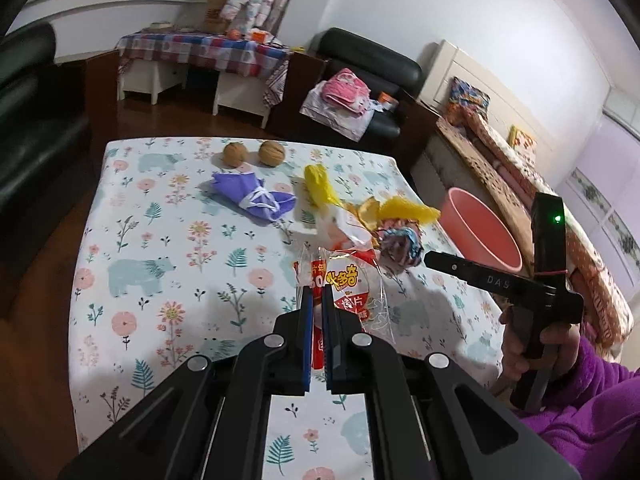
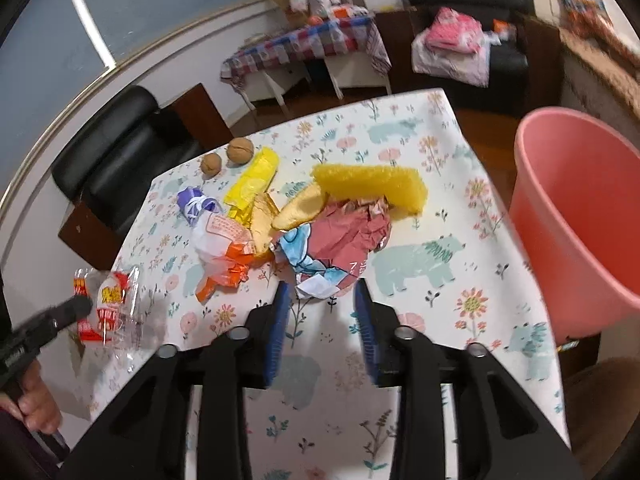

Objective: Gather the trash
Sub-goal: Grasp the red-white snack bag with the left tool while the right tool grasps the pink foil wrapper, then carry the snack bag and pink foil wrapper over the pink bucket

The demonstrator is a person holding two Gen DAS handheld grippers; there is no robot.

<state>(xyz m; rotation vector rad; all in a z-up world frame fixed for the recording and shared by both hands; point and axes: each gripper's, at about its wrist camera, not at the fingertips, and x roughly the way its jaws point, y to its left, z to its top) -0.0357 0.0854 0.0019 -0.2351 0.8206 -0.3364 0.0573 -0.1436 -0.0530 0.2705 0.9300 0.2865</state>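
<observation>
The left gripper (image 1: 318,300) has its jaws pinched on a clear snack wrapper (image 1: 352,284) printed in red and yellow, and the wrapper hangs from them above the tabletop (image 1: 160,240), which is covered in a cloth with bears and flowers. From the other side the same wrapper shows at the left edge, held off the cloth at the tip of that gripper.

The right gripper (image 2: 322,300) has its jaws spread, with nothing pressed between them. Its blue pads sit either side of the near edge of a crumpled wad of pink and blue paper (image 2: 344,236), which lies on the cloth; I cannot tell whether the pads touch it. A hand (image 1: 520,344) in a purple sleeve (image 1: 592,412) grips the right tool's handle.

The rest of the trash is heaped in the middle of the tabletop: a yellow sponge-like strip (image 2: 372,184) behind the wad, a piece of orange peel (image 2: 300,208) just beside it, a yellow plastic bag (image 2: 254,184), an orange and white wrapper (image 2: 224,248), and a purple bundle tied with white (image 2: 194,204) further left. Two walnuts (image 2: 228,156) sit near the far edge, apart from the heap.

A pink bin (image 2: 580,216) stands just off the right side of the tabletop, its mouth open toward the table.
</observation>
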